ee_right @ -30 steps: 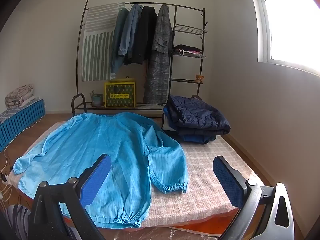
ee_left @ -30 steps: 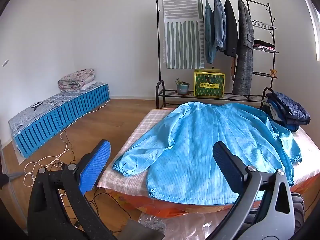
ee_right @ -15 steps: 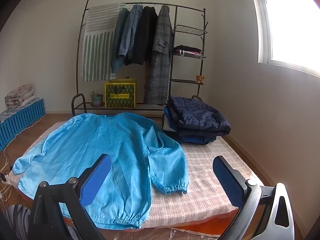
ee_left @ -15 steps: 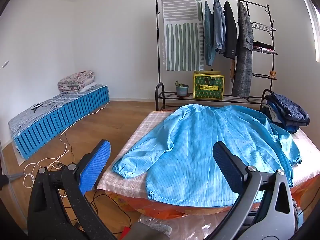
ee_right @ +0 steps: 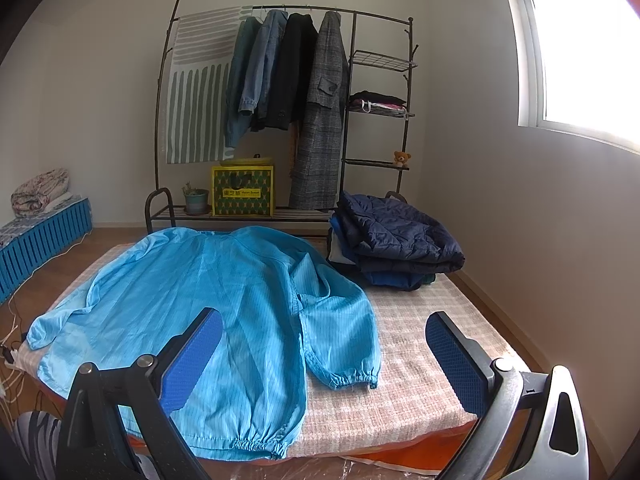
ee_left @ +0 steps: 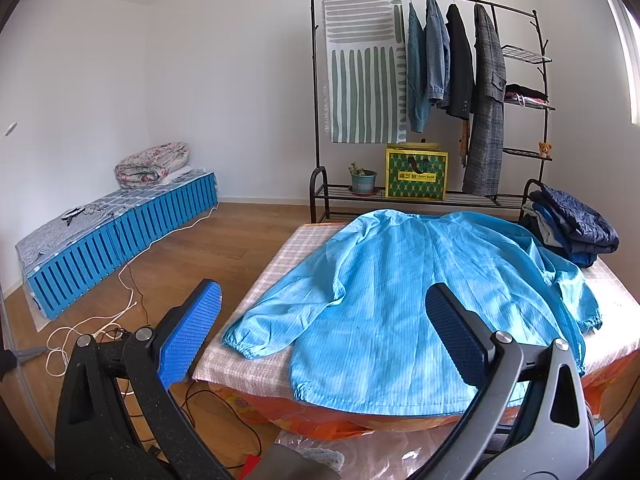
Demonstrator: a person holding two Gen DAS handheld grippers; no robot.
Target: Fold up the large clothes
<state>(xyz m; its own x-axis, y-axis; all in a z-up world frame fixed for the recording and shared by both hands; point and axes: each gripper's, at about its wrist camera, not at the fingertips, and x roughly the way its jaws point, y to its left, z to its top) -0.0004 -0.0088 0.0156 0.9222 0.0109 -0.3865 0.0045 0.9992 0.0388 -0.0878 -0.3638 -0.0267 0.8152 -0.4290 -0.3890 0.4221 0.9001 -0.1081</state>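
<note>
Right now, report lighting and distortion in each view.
Right wrist view: the window is blown out white, leaving the room dim. Left wrist view: evenly lit, with fisheye bending of the clothes rack and dark corners.

checked bed (ee_right: 432,364) carries a spread blue jacket (ee_right: 224,300) and folded dark clothes (ee_right: 396,240).

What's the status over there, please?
Both grippers, left and right, open, empty. Blue jacket flat on bed, unfolded. Folded pile beside it, clear.
</note>
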